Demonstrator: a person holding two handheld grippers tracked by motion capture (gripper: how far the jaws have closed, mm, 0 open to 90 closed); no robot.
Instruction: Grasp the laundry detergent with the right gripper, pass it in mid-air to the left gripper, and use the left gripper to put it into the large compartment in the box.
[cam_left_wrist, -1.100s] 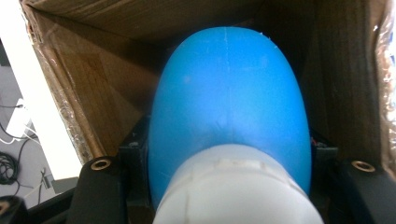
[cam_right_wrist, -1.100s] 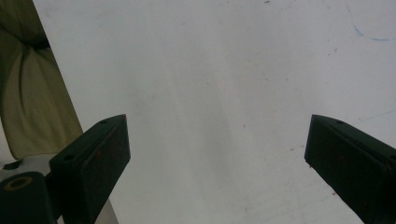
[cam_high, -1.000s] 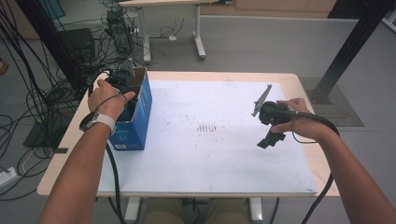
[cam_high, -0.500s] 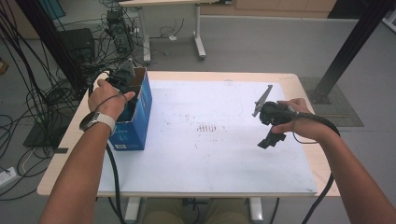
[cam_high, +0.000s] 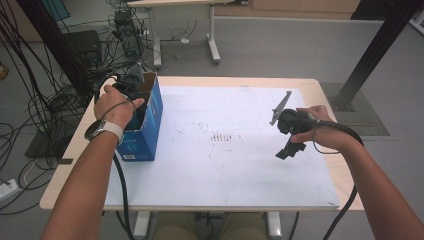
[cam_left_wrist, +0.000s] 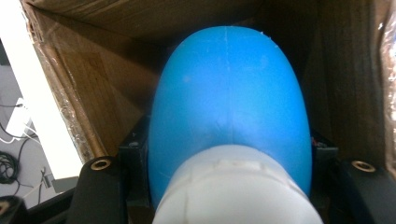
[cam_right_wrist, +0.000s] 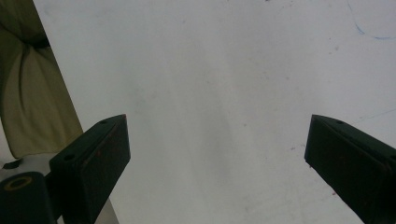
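At the worktop's left edge, the left tongs (cam_high: 131, 85) are reaching down into an open blue cardboard box (cam_high: 150, 125), clenched around a blue-and-white rounded object (cam_left_wrist: 229, 116) deep inside it. Lifting it cleanly probably means drawing straight up, keeping clear of the brown inner walls. What else the box is holding cannot be made out. The right tongs (cam_high: 285, 152) are hanging released and empty over the white worktop (cam_high: 225, 175) near its right edge.

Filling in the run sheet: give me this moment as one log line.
left tongs: shut on blue-and-white object, inside blue box | right tongs: open, nothing between, over white tabletop
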